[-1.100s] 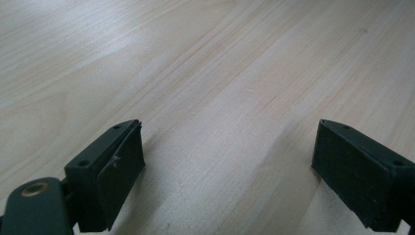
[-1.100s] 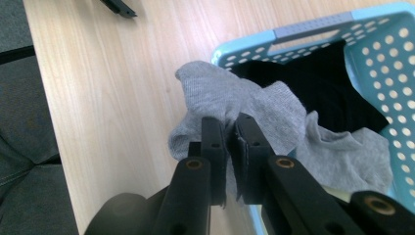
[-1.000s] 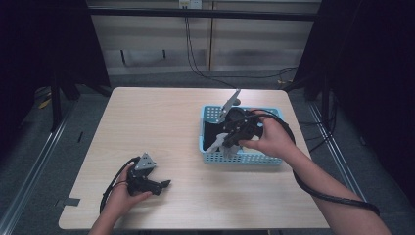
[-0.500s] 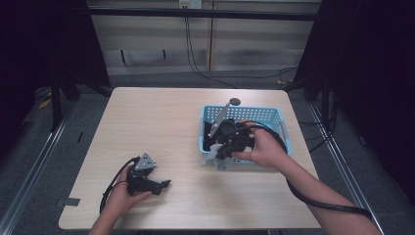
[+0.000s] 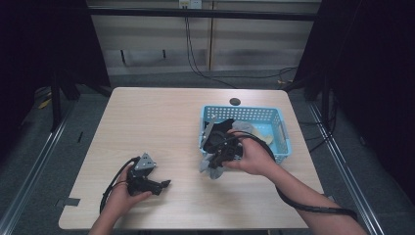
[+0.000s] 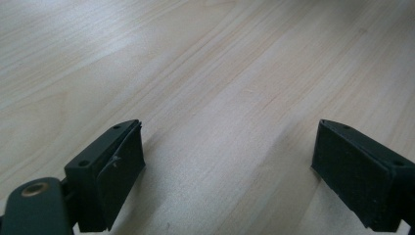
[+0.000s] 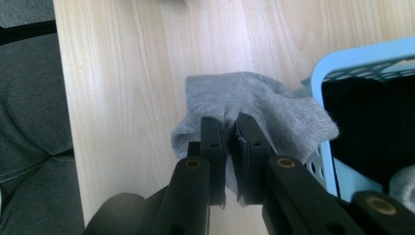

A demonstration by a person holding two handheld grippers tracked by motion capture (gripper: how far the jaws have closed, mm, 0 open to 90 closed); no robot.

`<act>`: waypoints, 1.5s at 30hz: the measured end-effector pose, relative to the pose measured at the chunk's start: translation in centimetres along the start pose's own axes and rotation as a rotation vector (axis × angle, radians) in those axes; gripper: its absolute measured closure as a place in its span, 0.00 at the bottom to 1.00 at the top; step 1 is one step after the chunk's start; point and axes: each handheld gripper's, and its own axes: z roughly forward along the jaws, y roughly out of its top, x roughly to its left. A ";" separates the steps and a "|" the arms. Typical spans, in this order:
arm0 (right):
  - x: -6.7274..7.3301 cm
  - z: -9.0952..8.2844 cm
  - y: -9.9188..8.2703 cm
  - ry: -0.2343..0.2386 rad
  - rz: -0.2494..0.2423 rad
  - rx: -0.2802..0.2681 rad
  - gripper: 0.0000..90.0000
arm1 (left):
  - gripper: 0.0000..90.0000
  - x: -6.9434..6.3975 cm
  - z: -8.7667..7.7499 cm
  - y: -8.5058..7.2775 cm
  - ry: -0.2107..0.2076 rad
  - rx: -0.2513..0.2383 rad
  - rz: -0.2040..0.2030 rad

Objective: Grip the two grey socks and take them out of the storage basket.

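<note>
Grey sock (image 7: 254, 105) is pinched in the right gripper (image 7: 229, 128), jaws clamped tight on a fold of the fabric. In the right gripper view it hangs at centre frame, just outside the corner of the blue basket (image 7: 323, 73), over bare table (image 7: 132, 63). High view puts the sock (image 5: 208, 165) a bit right of centre and low, just off the basket (image 5: 286, 142) on its lower left side, right gripper (image 5: 219, 161) above it.

Left gripper (image 5: 164, 184) sits lower left of the high view, resting on the table, jaws wide apart with nothing between them; the left gripper view shows plain wood (image 6: 220, 88) between its pads.

Progress, as I read it: looks like unloading the basket onto the table. One sock is out and near the surface but not yet released. Dark cloth (image 5: 220, 134) and some lighter pieces (image 5: 259, 131) remain in the basket, so most of the job is left. Can't tell whether the sock touches the table yet.
</note>
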 end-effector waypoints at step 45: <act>-3.3 -2.5 -3.0 -0.042 0.140 -0.011 0.59 | 0.12 0.0 0.0 0.0 0.002 -0.001 0.003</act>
